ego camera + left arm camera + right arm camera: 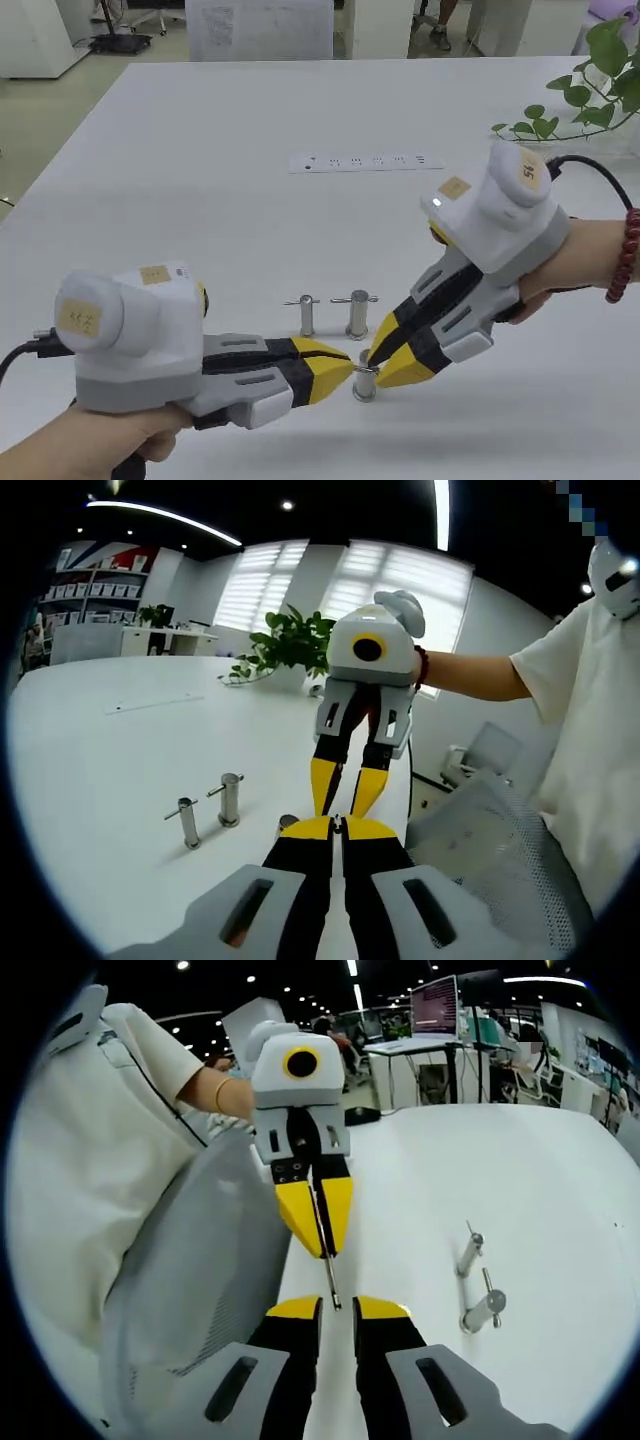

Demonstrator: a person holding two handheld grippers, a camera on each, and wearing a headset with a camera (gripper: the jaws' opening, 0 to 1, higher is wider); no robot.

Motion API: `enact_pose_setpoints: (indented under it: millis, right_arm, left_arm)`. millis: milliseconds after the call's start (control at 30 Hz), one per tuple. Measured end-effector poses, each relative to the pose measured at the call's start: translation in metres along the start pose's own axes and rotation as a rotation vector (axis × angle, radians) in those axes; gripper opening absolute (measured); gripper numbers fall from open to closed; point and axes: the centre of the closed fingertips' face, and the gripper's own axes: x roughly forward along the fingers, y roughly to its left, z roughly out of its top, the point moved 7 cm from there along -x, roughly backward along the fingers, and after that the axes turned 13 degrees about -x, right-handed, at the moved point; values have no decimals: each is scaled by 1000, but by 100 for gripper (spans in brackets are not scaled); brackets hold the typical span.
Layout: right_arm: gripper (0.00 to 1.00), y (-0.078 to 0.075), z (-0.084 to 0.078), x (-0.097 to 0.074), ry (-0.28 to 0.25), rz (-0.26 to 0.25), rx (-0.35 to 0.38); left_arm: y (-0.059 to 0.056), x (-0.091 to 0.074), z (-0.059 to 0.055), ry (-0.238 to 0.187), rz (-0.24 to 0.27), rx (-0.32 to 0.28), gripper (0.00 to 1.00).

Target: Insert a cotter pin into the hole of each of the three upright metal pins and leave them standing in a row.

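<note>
Two upright metal pins (307,316) (357,313) stand side by side, each with a cotter pin through its top; they also show as the pins (187,822) (230,799). A third metal pin (365,384) stands in front, beside both grippers' tips. My left gripper (349,371) (337,825) is shut on a thin cotter pin (325,1250) that runs along its jaws and pokes out forward. My right gripper (374,364) (337,1307) meets it tip to tip, jaws a little apart around the cotter pin's free end.
A white power strip (366,161) lies flat farther back on the white table (200,200). A potted plant (590,85) reaches in at the far right edge. A grey mesh chair (200,1280) stands beside the table.
</note>
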Motion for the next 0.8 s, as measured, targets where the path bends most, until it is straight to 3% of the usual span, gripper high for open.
enact_pose_setpoints:
  millis: [667,800]
  right_arm:
    - [6,8,2,4,-14,60,16]
    - [5,11,3,5,-10,67,-8]
  left_arm:
    - [-6,-2,-2,5,-51,17,0]
    - [-7,-3,-3,12,-55,18,0]
